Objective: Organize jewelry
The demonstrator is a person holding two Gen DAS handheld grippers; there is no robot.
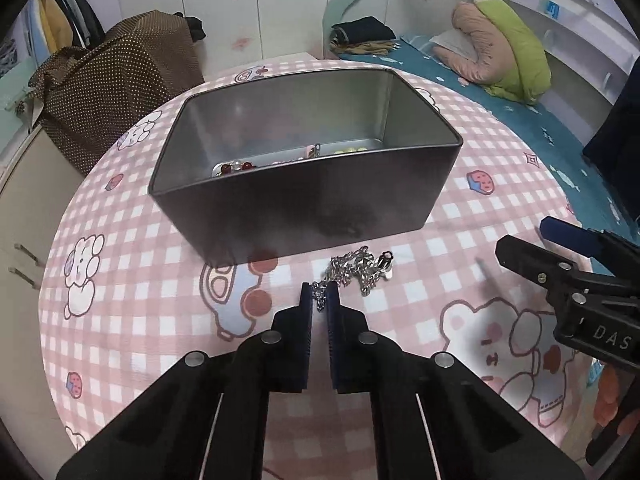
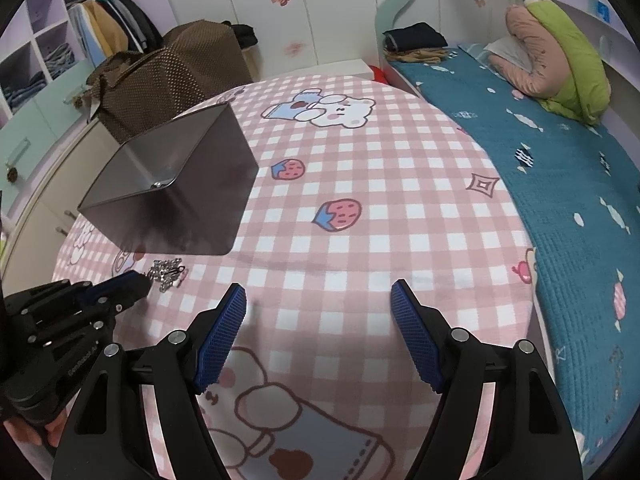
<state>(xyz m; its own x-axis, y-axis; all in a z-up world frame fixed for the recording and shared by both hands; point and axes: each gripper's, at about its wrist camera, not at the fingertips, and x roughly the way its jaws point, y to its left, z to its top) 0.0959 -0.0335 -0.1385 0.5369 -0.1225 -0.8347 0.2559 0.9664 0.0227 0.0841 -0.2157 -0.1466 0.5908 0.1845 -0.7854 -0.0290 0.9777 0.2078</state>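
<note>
The left tongs (image 1: 320, 294), low in the frame's centre, pinch one end of a silver chain (image 1: 358, 270) — the rest lies heaped on the pink checked cloth (image 1: 460, 216), just in front of the grey tin (image 1: 304, 204). Beads (image 1: 236, 168) rest inside the tin. The right tongs (image 2: 319, 294) stand wide apart over bare cloth — gripping nothing.

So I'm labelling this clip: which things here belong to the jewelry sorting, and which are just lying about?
Job:
silver chain, pinched by left gripper
metal tin, jewelry already inside
right gripper, open, empty

Lying about:
brown dotted bag
folded clothes
rolled quilt
</note>
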